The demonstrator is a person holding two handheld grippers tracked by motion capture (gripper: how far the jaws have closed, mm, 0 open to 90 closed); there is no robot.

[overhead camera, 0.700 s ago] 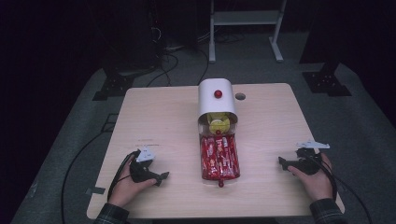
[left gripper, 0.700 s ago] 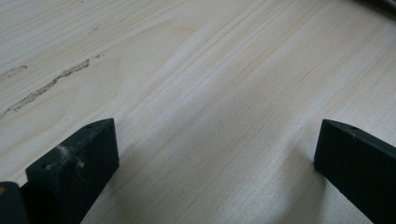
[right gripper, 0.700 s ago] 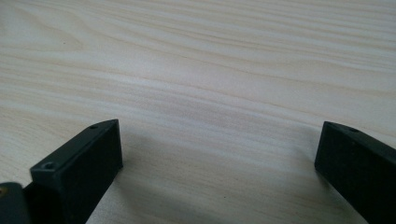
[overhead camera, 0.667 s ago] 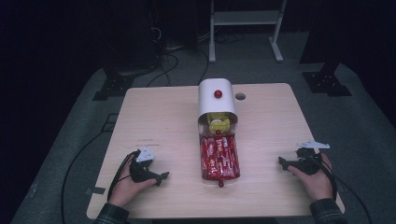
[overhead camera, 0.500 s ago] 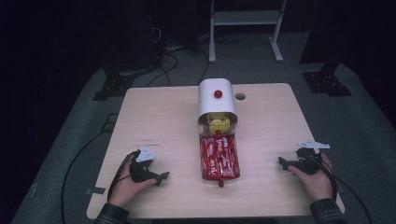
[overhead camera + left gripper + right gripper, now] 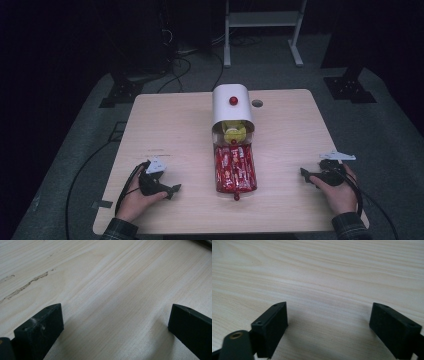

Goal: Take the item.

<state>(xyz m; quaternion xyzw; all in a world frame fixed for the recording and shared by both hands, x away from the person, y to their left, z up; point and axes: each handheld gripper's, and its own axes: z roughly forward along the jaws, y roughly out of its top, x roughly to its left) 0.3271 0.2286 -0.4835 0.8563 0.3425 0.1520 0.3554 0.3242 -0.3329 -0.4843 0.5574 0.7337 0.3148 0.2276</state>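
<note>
Nothing has shifted since the earlier frames: both hands and every item sit where they were.

Item one, left gripper [image 6: 172,190]: resting on the table [image 6: 170,130] near its front left corner, in my left hand [image 6: 136,197]. From its own view I read the jaws as wide apart, bare wood grain between them, nothing held.

Item two, right gripper [image 6: 306,175]: resting near the front right edge in my right hand [image 6: 339,189], jaws likewise spread wide over bare wood, nothing gripped.

Item three, white dispenser [image 6: 232,109]: lying at the table's centre, red knob [image 6: 233,100] on top, its mouth facing me, a yellow object [image 6: 234,133] just inside.

Item four, red tray [image 6: 235,169]: drawn out from that mouth toward me, packed with red wrapped bars, a small red knob at its near end.

I judge both grippers parked well apart from the tray, symmetric on either side, so either one can reach the bars.
</note>
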